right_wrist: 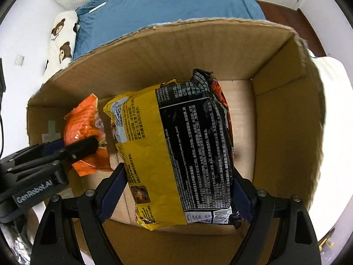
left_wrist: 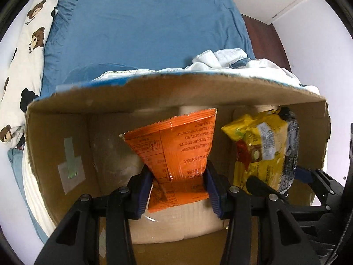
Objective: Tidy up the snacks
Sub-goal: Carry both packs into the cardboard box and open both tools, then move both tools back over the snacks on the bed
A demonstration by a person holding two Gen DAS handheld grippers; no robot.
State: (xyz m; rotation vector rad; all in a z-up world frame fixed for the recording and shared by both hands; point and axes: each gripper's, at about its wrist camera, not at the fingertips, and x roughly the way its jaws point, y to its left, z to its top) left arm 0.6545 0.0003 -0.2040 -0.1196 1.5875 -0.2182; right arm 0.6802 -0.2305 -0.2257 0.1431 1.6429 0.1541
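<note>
A: Where is the orange packet (left_wrist: 176, 154)?

B: Inside the open box (left_wrist: 154, 92), pinched low down between the blue pads of the left tongs (left_wrist: 178, 185). Its long axis runs away from the tongs toward the box's far wall, with the crimped top edge pointing that way. The print on it reads upside down in the left view.

A: And the right tongs (right_wrist: 178, 190)?

B: They are pressed onto two noodle packs at once, a yellow pack (right_wrist: 141, 145) and a black pack (right_wrist: 196, 145), stacked face to face. Both lie lengthwise along the tongs, far ends aimed at the far wall, near ends with the barcode toward the camera.

A: How do the two loads sit to each other?

B: Side by side within the box. In the right view the orange packet is just left of the yellow pack, near it; whether they touch cannot be told. In the left view the noodle packs are to the right.

A: What lies around the box?

B: A bed with a blue cover (left_wrist: 143, 26) behind it, a bear-print pillow (left_wrist: 26, 55) on the left, and white cloth (left_wrist: 220, 59) bunched at the box's far edge.
</note>
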